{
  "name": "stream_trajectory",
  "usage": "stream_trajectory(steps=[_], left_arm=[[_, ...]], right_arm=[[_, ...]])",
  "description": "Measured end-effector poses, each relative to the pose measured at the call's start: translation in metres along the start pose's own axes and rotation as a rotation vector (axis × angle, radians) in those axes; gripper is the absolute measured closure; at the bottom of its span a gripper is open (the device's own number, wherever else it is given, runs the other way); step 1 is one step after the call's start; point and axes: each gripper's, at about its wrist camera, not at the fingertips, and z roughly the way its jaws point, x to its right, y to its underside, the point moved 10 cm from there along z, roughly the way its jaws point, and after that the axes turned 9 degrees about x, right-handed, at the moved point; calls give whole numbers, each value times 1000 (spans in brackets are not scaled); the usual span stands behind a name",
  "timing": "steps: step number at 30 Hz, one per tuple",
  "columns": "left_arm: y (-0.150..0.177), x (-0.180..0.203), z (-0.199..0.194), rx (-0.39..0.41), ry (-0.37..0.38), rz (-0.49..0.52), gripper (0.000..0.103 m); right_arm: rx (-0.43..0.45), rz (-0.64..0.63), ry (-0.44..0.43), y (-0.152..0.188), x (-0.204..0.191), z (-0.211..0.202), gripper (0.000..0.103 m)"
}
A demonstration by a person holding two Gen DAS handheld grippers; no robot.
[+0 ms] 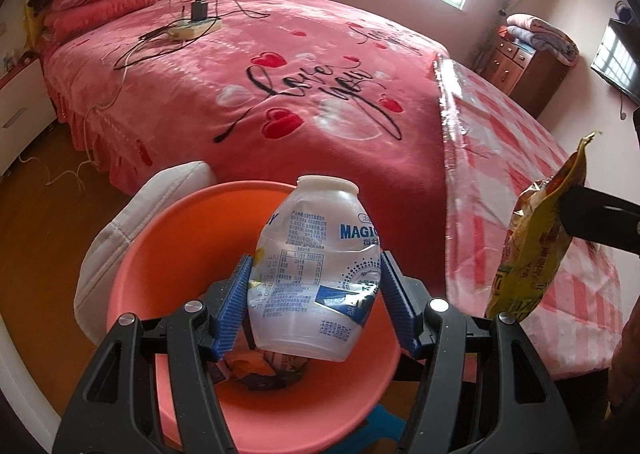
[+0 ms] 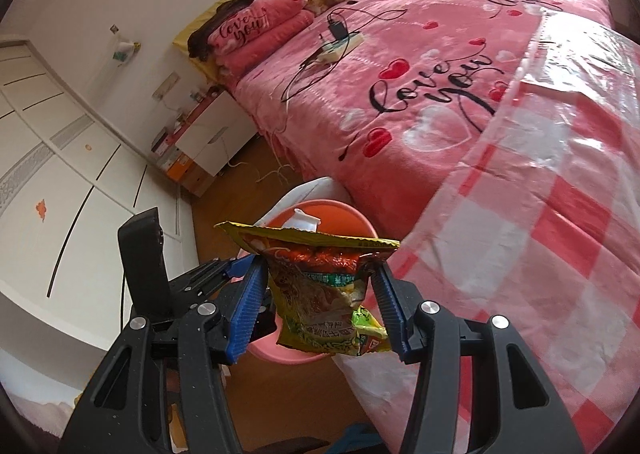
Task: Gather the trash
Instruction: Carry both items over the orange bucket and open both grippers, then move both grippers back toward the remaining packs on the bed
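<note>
My left gripper (image 1: 316,274) is shut on a crushed clear plastic bottle (image 1: 316,270) with a white cap and a blue label, held directly above the orange bin (image 1: 168,262). Some wrappers lie at the bin's bottom (image 1: 260,370). My right gripper (image 2: 320,282) is shut on a yellow snack wrapper (image 2: 316,294); it hangs to the right of the bin in the left wrist view (image 1: 536,250). In the right wrist view the bin (image 2: 344,218) and the bottle's white cap (image 2: 306,222) show just behind the wrapper, with the left gripper's body (image 2: 148,266) to the left.
A bed with a pink "love you" blanket (image 1: 280,66) stands behind the bin, with a power strip and cables (image 1: 192,26) on it. A pink checked plastic sheet (image 1: 532,158) covers the bed's near end. A white cushion (image 1: 132,222) leans beside the bin. Wooden floor lies at left.
</note>
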Motion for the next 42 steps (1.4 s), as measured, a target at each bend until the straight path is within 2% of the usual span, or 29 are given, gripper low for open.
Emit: stream_trajectory(steps=[10,12,14,16,19,31,42], left_arm=[[7,-18,7,-20,-36,-20,40],[11,-22,11,-37,-68,-12,37],[12,-26,13,-46,-92,-5,29],[13,-29,13,-46,-111,-5,22],[14,-34,14,-52,-133,-13,19],[3,-21,14,-48,-193,52,15],[-6,0,10,-42,-219,120,13]], right_arm=[[-27,-20,-29,-1,-16,21,49],[-34,-14,-20,-2,-16,26,39],[-30,-8,-3,-1,-12,28,26],[-16,9,16,-2,-4,25,22],[11,27,70,-4,15,16,15],[126,53,207,-5,72,-25,13],[170,4,256,3,84,-45,9]])
